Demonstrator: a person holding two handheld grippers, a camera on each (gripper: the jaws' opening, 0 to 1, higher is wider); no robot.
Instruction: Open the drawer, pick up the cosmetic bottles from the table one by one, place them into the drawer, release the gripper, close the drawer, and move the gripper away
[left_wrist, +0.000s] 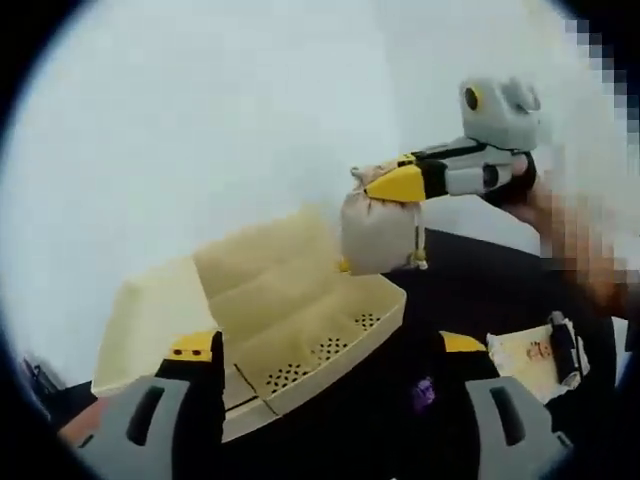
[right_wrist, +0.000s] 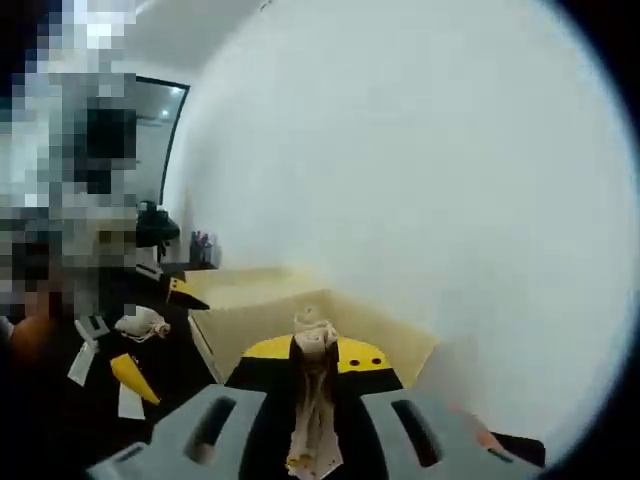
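The right tool (left_wrist: 400, 185) is clamped on the gathered neck of a small cloth pouch (left_wrist: 378, 232), hanging above the open drawer (left_wrist: 300, 330) at 12 o'clock. It looks light and soft. The left tool (left_wrist: 330, 350) stands apart.
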